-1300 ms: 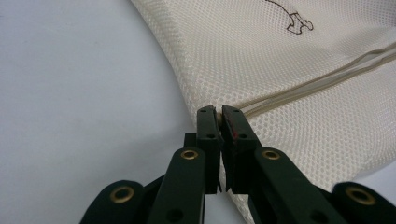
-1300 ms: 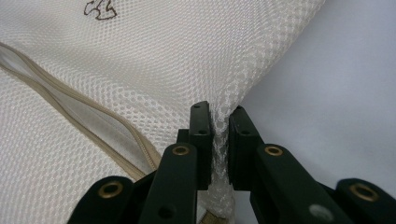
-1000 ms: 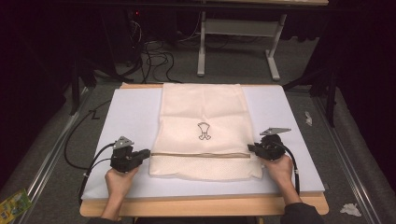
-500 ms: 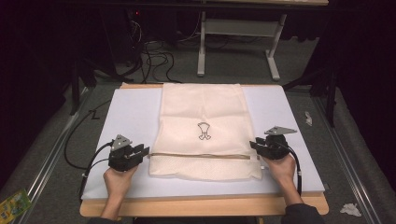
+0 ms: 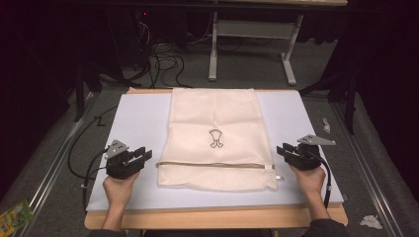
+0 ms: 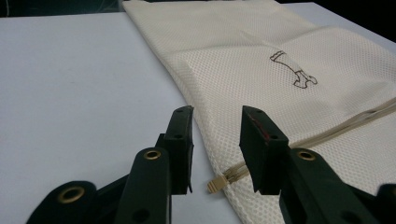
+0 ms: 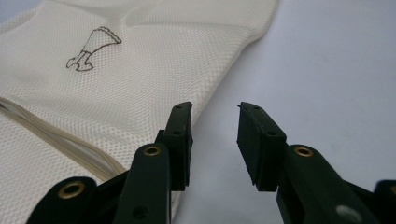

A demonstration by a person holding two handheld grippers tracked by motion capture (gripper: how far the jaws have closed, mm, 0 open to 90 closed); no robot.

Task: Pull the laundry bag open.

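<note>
- Dark room all round, cables and a grey table frame on the floor behind, and a pale blue mat (image 5: 138,118) covering a wooden tabletop (image 5: 212,217) up front.
- Cream mesh laundry bag (image 5: 215,123) lies flat down the middle of the mat, its top at the far edge, its bottom short of the near edge. Little outline logo (image 5: 216,138) in the centre, zipper (image 5: 212,165) running straight across the lower part.
- What's new: a second ago both grippers were pinching the bag's side edges at the zipper line. Now they've backed off to either side.
- Left gripper (image 5: 144,155) sits just off the bag's left edge. Its jaws have just been opening, and in the left gripper view they stand apart with nothing pinched; the zipper's end tab (image 6: 215,185) lies on the mat below the gap.
- Right gripper (image 5: 282,151) has slid out toward the mat's right edge, clear of the bag. Its jaws came open too, and the right gripper view has bare mat between them, cloth off to the side.
- My read: that was a tug to flatten or square the bag, and the letting go marks that step done. The bag looks smooth, zipper line taut and level.
- Probably next is a fresh grab somewhere, for a fold or the zip pull.
</note>
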